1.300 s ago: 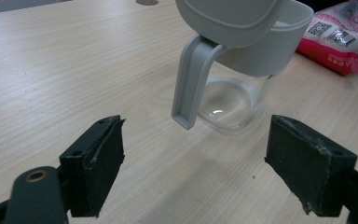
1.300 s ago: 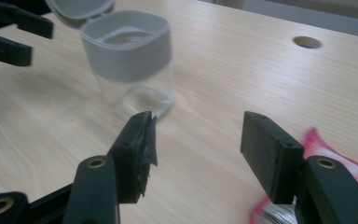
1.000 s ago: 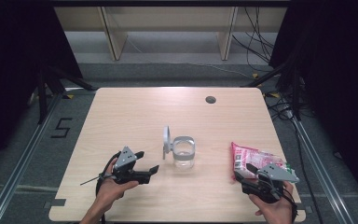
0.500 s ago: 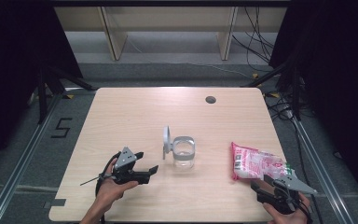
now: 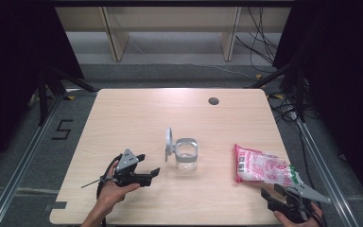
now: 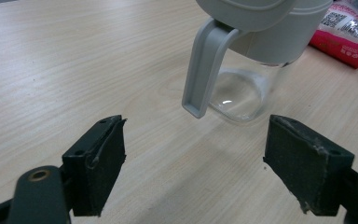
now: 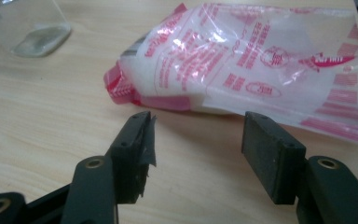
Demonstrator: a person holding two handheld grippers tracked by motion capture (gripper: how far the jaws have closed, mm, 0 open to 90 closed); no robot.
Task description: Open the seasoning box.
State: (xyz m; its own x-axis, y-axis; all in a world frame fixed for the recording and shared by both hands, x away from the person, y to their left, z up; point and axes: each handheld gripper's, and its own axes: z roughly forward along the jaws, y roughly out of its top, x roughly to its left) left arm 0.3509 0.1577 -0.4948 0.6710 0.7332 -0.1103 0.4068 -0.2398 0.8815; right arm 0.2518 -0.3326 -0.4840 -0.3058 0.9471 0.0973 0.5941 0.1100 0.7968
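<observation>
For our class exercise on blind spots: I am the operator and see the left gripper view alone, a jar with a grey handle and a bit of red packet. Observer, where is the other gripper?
Observer: The right gripper sits at the table's near right corner, just short of the red and white bag, not touching it.
Operator: Are its jaws open?
Observer: Yes. In the right gripper view they stand apart with bare table between them, the bag lying just beyond.
Operator: Does the jar have a lid on?
Observer: From the high view the glass jar is open, its round lid swung upright at the side.
</observation>
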